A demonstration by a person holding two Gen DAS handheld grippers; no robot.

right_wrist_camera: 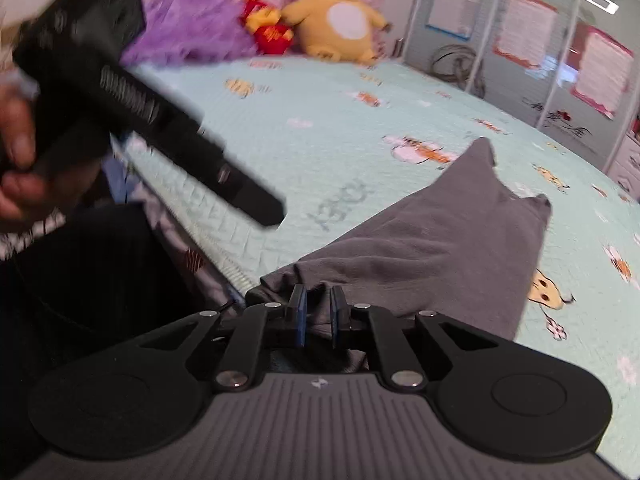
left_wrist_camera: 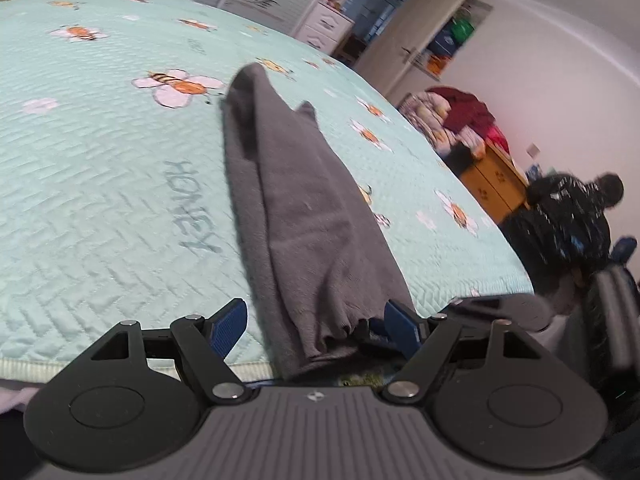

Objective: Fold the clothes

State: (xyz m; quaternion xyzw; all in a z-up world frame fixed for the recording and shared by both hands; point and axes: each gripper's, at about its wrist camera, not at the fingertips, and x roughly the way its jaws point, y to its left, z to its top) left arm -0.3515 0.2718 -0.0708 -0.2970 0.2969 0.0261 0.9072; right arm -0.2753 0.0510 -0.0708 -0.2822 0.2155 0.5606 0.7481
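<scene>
Long grey knit garment (left_wrist_camera: 296,208) lies on the mint quilted bee-print bedspread (left_wrist_camera: 100,168). Right gripper (right_wrist_camera: 318,308) apparently pinches its hem; left gripper (left_wrist_camera: 316,326) jaws apart. Yellow plush toy (right_wrist_camera: 336,12) at the bed's far end.

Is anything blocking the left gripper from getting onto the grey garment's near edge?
Nothing visible. The left gripper is open with the grey garment hem already between its fingers. The right gripper pinches the same end. Only bare bedspread lies around it.

Left hand-held gripper (right_wrist_camera: 168,132): motion-blurred | grey garment (right_wrist_camera: 420,256): near hem hidden behind right hand-held gripper (right_wrist_camera: 318,312) | clothes pile (left_wrist_camera: 460,124): items indistinguishable
</scene>
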